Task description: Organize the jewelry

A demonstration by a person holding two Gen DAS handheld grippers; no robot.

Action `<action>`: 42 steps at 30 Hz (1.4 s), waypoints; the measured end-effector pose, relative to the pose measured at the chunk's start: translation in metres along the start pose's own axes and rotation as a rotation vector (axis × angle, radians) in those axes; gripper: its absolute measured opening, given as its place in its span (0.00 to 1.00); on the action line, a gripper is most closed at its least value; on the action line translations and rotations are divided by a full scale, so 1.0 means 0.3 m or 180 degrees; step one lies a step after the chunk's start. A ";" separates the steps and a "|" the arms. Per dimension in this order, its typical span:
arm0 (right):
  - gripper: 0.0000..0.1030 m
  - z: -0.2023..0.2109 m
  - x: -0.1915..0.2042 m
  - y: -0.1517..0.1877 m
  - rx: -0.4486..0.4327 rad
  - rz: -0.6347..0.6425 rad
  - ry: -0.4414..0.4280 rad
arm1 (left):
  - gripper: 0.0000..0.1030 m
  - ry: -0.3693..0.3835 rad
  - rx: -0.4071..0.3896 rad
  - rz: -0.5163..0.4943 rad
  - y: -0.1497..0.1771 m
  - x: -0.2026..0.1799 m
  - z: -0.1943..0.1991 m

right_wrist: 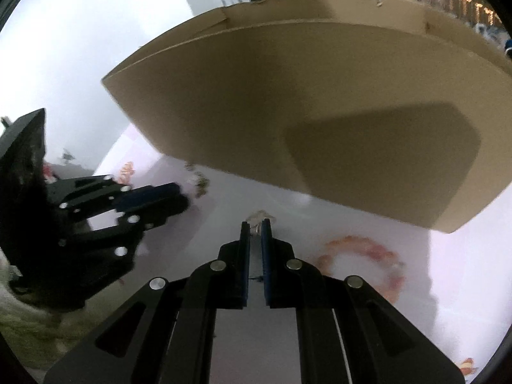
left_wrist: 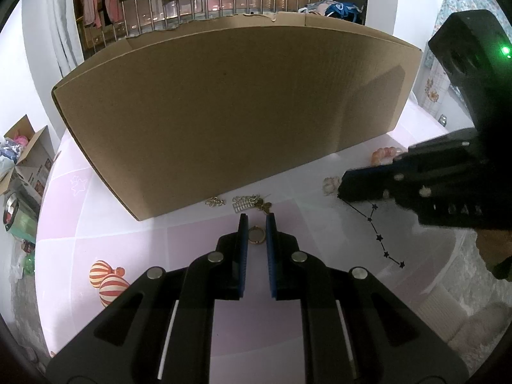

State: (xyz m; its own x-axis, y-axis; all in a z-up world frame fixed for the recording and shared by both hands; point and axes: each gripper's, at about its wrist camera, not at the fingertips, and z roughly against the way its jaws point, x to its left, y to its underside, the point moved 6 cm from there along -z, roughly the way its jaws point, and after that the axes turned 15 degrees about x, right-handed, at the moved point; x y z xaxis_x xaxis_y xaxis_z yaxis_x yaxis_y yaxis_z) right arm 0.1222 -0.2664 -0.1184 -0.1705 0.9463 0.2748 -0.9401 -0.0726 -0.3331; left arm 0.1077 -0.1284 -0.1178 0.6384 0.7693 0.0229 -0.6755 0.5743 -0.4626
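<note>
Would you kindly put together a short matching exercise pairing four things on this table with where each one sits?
Things:
1. gold ring
2. cardboard box
3. orange bead bracelet
4. striped balloon print

Places:
A. on the tablecloth, left of the left gripper
B. lying to the right of the right gripper
C. between the left gripper's jaws
D. standing behind the jewelry, filling the background

Pairs: 1-C, 2-D, 3-B, 4-A
</note>
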 end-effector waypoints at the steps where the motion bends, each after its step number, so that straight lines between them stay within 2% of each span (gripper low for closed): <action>1: 0.07 -0.002 0.009 0.003 0.0014 0.0023 -0.0047 | 0.10 0.0004 0.0001 0.0005 0.001 0.001 -0.001; 4: 0.08 -0.002 0.024 0.010 0.0025 0.0040 -0.0116 | 0.10 0.0007 0.0000 0.0011 0.003 0.001 -0.003; 7: 0.09 0.007 0.019 0.009 -0.0025 -0.0009 -0.0030 | 0.10 0.0012 0.0001 0.0012 0.003 0.001 -0.002; 8: 0.13 0.014 0.018 0.008 -0.0058 -0.0014 0.0060 | 0.10 0.0011 0.0000 0.0013 0.003 0.001 -0.003; 9: 0.22 0.020 0.017 0.007 -0.0080 -0.0008 0.0113 | 0.10 0.0012 0.0000 0.0014 0.004 0.001 -0.004; 11: 0.31 0.027 0.023 0.004 -0.0141 0.0022 0.0303 | 0.10 0.0013 -0.0001 0.0016 0.004 0.001 -0.004; 18: 0.31 0.016 0.026 -0.015 -0.0228 0.0017 0.0670 | 0.10 0.0026 -0.0003 0.0023 0.001 0.000 0.002; 22: 0.28 0.020 0.027 -0.015 -0.0259 0.0015 0.0841 | 0.10 0.0039 -0.0007 0.0029 0.001 0.003 0.003; 24: 0.21 0.019 0.030 -0.015 -0.0256 -0.0004 0.0841 | 0.10 0.0043 -0.0009 0.0030 0.002 0.004 0.002; 27: 0.19 0.018 0.029 -0.019 -0.0248 -0.0054 0.0855 | 0.10 0.0052 -0.0013 0.0038 0.003 0.004 0.003; 31: 0.19 0.002 0.050 -0.024 -0.0243 -0.0132 0.0830 | 0.10 0.0056 -0.0014 0.0039 0.004 0.003 0.004; 35: 0.08 0.010 0.026 -0.024 -0.0228 -0.0222 0.0711 | 0.10 0.0055 -0.0016 0.0038 0.004 0.005 0.003; 42: 0.07 0.012 -0.004 -0.038 -0.0165 -0.0353 0.0579 | 0.10 0.0057 -0.0015 0.0037 0.004 0.004 0.003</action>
State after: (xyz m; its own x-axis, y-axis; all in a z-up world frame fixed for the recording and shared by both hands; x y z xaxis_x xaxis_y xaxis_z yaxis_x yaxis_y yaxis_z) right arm 0.1322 -0.2677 -0.1116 -0.0063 0.9892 0.1466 -0.9329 0.0470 -0.3571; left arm 0.1073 -0.1265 -0.1176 0.6372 0.7707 0.0016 -0.6810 0.5640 -0.4670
